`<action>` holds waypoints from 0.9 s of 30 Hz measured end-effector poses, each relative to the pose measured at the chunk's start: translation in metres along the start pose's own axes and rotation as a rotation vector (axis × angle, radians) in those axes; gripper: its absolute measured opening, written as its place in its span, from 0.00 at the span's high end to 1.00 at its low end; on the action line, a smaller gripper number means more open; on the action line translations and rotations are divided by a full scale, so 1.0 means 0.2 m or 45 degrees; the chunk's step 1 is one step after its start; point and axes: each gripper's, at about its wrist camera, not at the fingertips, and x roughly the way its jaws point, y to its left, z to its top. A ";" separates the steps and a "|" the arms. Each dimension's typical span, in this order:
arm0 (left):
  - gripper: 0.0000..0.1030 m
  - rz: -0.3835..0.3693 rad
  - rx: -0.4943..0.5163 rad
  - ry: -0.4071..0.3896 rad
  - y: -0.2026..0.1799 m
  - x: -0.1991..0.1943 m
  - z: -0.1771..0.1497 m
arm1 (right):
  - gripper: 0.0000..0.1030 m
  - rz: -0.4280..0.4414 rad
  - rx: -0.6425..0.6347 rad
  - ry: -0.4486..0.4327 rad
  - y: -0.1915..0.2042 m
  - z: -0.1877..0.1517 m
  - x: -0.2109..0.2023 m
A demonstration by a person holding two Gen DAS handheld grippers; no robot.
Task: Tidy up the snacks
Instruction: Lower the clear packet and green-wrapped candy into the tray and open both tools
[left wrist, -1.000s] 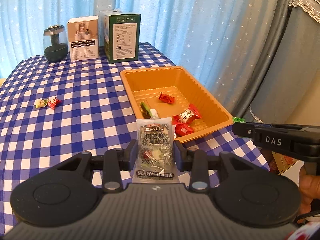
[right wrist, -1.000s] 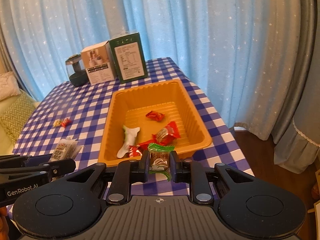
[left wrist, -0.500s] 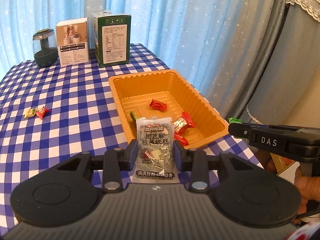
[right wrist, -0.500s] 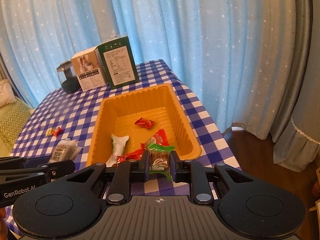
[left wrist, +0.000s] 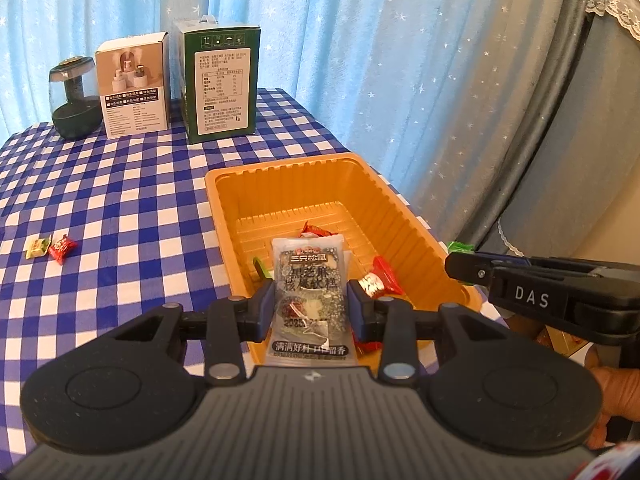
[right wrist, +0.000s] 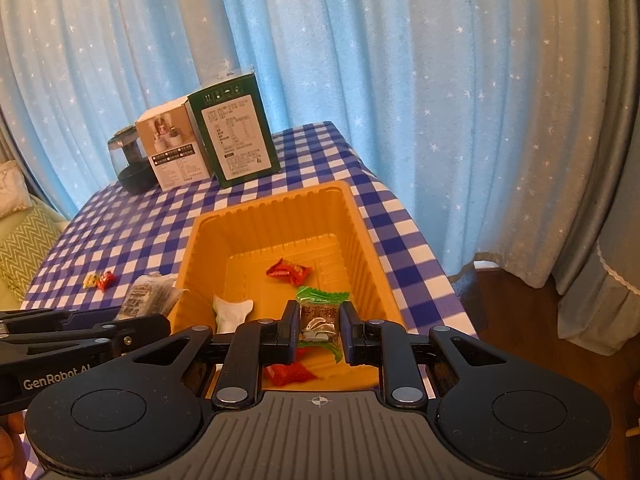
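Note:
My left gripper point(left wrist: 311, 307) is shut on a clear grey snack packet point(left wrist: 308, 280) with Chinese print, held over the near end of the orange tray point(left wrist: 224, 216). My right gripper point(right wrist: 319, 330) is shut on a green-wrapped candy point(right wrist: 320, 312) and holds it above the tray point(right wrist: 360, 232). The tray holds red candies point(right wrist: 289, 271) and a white packet point(right wrist: 232, 309). The right gripper shows at the right of the left wrist view point(left wrist: 452, 266); the left gripper with its packet shows at the left of the right wrist view point(right wrist: 160, 322).
Two small candies, yellow-green point(left wrist: 37, 247) and red point(left wrist: 62, 249), lie on the blue checked cloth left of the tray. A green box point(left wrist: 218, 80), a white box point(left wrist: 134, 84) and a dark jar point(left wrist: 76, 98) stand at the back. Curtains hang behind; the table edge is right of the tray.
Both grippers have moved forward and over the tray, each still holding its snack. The tray now lies directly under both.

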 end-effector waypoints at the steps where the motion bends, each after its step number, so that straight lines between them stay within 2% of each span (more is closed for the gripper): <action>1: 0.67 0.000 -0.002 0.002 0.00 0.02 0.01 | 0.79 0.002 -0.002 0.003 0.00 0.01 0.02; 17: 0.67 -0.019 -0.012 0.026 0.03 0.27 0.13 | 0.79 0.006 -0.018 0.039 -0.04 0.15 0.29; 27: 0.66 -0.008 -0.009 0.034 0.07 0.37 0.17 | 0.79 0.006 -0.005 0.041 -0.04 0.19 0.37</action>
